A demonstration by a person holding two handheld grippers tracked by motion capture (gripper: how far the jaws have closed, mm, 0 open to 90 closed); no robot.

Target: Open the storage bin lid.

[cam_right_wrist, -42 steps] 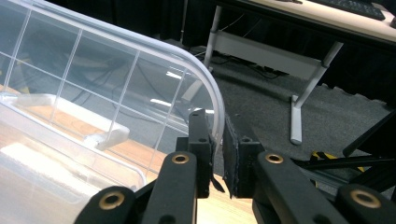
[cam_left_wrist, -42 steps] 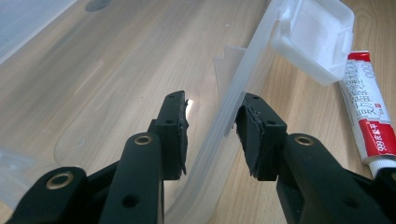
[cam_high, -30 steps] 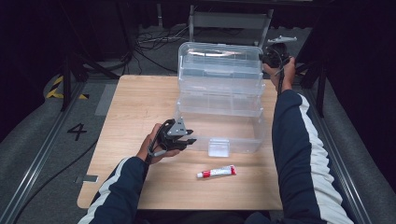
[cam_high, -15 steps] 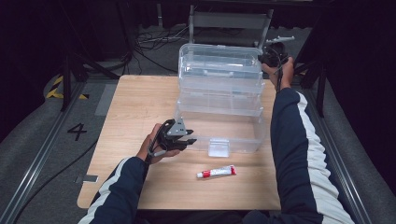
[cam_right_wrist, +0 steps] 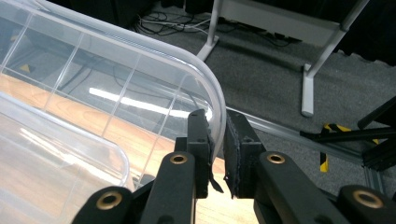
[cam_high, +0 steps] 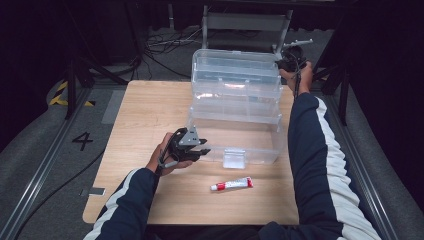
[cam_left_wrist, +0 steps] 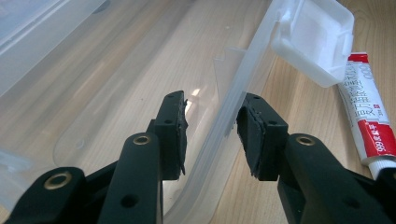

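A large clear plastic storage box (cam_high: 235, 130) stands on the light wooden table (cam_high: 140, 120), toward its far right, with its clear hinged lid (cam_high: 235, 75) raised upright at the far side. The left gripper (cam_high: 192, 150), held in the person's left hand (cam_high: 162, 160), sits at the box's near left corner. In the left gripper view its two black jaws straddle the box's near wall (cam_left_wrist: 229, 116), one inside the box and one outside; the outer pad (cam_left_wrist: 250, 135) lies against the wall, while a gap shows between the inner pad (cam_left_wrist: 177, 135) and the wall, so the jaws stand partly open and do not pinch it. The white latch tab (cam_left_wrist: 313, 37) hangs from the near rim just to the right. The right gripper (cam_high: 290, 60), in the right hand (cam_high: 300, 75), is at the far right corner of the raised lid. In the right gripper view its jaws are closed tight on the lid's curved edge (cam_right_wrist: 217, 116). A small red-and-white tube (cam_high: 231, 184) lies on the table just near of the box, apart from both grippers.
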